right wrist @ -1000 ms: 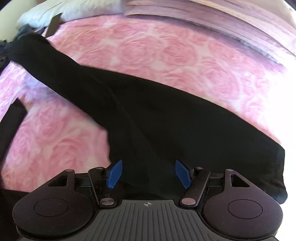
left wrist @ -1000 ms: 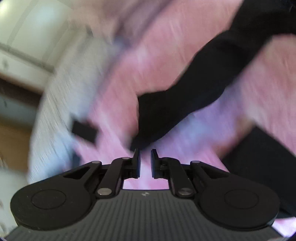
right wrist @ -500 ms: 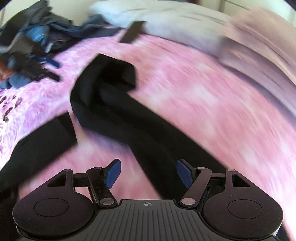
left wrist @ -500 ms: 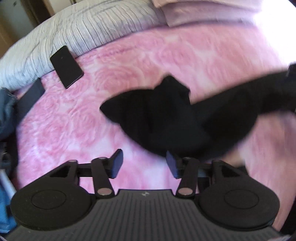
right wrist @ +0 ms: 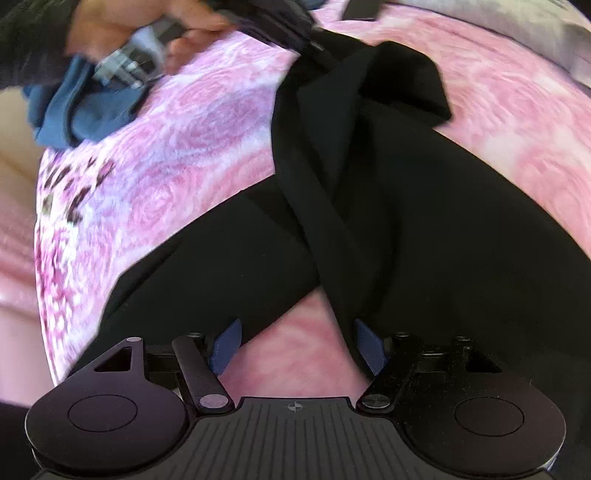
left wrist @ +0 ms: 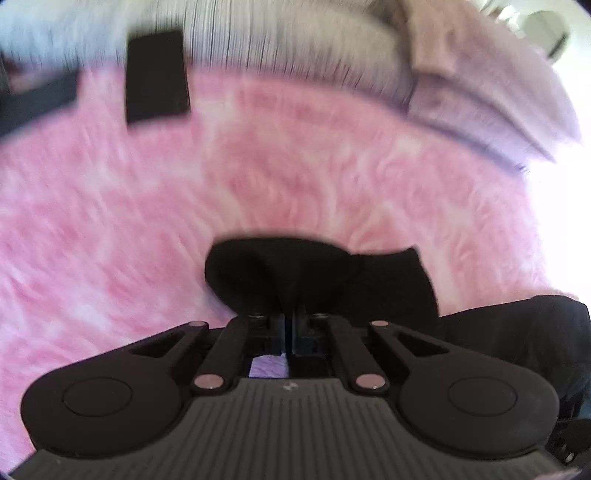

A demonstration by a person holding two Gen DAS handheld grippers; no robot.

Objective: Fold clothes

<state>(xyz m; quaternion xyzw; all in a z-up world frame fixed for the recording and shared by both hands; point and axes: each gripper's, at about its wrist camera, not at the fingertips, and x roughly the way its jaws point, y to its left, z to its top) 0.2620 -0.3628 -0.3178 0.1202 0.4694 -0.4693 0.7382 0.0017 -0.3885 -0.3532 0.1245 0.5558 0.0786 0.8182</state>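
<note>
A black garment [right wrist: 388, 206] lies in long crossed folds on the pink rose bedspread [right wrist: 207, 122]. In the left wrist view its bunched end [left wrist: 317, 273] sits right at the tips of my left gripper [left wrist: 288, 321], which is shut on the cloth. In the right wrist view a person's hand [right wrist: 140, 26] holds that gripper at the garment's far end. My right gripper [right wrist: 297, 345] hovers open over the near part. Bare bedspread shows between its blue pads [right wrist: 225, 347], with black cloth just beyond them on both sides.
A black phone [left wrist: 157, 75] and a black strap [left wrist: 37, 99] lie at the far edge of the bedspread [left wrist: 110, 221]. Behind them are a grey striped pillow [left wrist: 295, 48] and lilac bedding [left wrist: 480, 81]. Blue jeans [right wrist: 85, 107] are heaped at the left.
My left gripper opened wide, then shut on the garment's end while rolling and sweeping across the bed. My right gripper stayed open and travelled along the garment to where its folds cross.
</note>
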